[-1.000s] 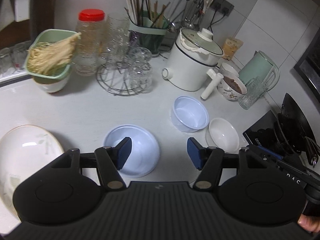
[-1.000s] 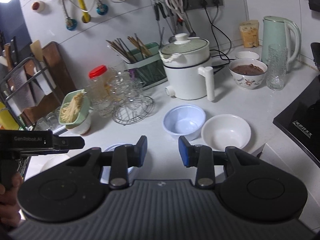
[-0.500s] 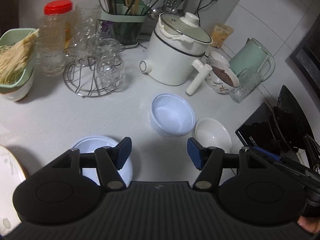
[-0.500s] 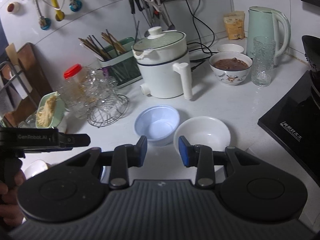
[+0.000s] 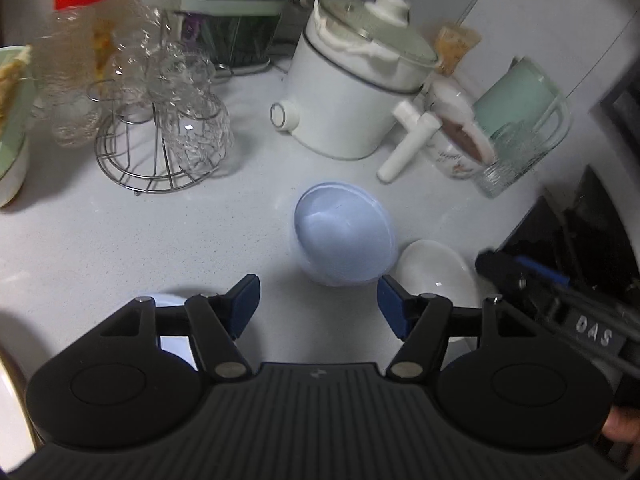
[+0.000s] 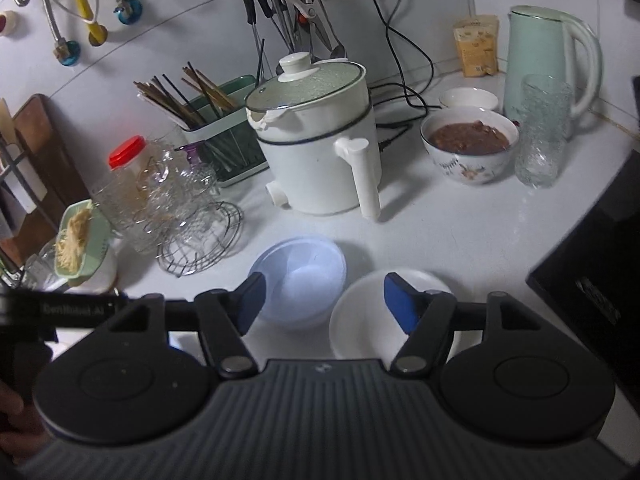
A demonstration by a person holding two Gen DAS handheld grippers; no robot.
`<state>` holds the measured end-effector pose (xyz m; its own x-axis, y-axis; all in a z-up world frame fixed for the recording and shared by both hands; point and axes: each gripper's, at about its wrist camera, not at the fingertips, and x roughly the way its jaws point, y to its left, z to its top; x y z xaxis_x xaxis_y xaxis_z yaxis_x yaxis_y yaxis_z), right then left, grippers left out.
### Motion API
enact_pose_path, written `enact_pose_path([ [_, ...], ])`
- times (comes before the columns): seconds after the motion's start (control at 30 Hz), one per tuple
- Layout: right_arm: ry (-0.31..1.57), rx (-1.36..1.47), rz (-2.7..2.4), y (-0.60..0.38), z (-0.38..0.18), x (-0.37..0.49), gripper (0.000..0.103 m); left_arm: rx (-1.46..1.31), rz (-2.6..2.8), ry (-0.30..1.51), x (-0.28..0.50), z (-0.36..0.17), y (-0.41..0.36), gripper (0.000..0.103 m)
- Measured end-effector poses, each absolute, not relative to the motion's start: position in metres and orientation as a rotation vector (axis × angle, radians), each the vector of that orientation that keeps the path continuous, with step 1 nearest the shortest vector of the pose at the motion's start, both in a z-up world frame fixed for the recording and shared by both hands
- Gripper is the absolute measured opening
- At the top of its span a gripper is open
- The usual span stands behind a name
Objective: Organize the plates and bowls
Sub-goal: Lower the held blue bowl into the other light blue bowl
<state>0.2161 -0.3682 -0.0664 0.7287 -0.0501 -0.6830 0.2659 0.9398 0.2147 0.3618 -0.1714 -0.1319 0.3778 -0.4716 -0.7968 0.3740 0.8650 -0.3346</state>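
A light blue bowl (image 5: 344, 236) stands upright on the white counter, and a white bowl (image 5: 436, 276) touches its right side. My left gripper (image 5: 318, 306) hovers just short of the blue bowl, its jaws opening a little with nothing between them. A second pale blue bowl (image 5: 168, 304) peeks out from behind its left finger. In the right wrist view the blue bowl (image 6: 300, 276) and the white bowl (image 6: 368, 312) lie right in front of my right gripper (image 6: 324, 300). Its jaws are opening and hold nothing; its right finger hangs over the white bowl.
A white electric pot (image 6: 320, 152) with a side handle stands behind the bowls. Left of it is a wire rack of glasses (image 5: 160, 128). To the right are a bowl of brown food (image 6: 468, 144), a glass tumbler (image 6: 540, 132), a green kettle (image 6: 548, 64) and a black cooktop (image 6: 592, 272).
Both grippers have moved closer to the two bowls. The right jaws have spread wider. The second blue bowl and the large plate have slid down and left, nearly out of the left view.
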Motion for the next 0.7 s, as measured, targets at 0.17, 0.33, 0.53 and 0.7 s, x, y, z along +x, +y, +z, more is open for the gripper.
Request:
enact_pose_path([
  [0.17,0.78,0.329,-0.162,-0.38,-0.083,0.253,0.067,-0.087,-0.543,1.089,0.394,-0.155,-0.185,0.069],
  [0.33,0.822,0.33,-0.151,-0.385,-0.106,0.282,0.066,-0.102,-0.531,1.131,0.423,-0.177,-0.191,0.068],
  [0.53,0.858,0.326,-0.154,-0.388,-0.131,0.309,0.059,-0.161,-0.525,1.168,0.443,-0.195,-0.197,0.06],
  [0.7,0.885,0.311,-0.15,-0.389,-0.145,0.323,0.049,-0.181,-0.526,1.175,0.453,-0.203,-0.203,0.05],
])
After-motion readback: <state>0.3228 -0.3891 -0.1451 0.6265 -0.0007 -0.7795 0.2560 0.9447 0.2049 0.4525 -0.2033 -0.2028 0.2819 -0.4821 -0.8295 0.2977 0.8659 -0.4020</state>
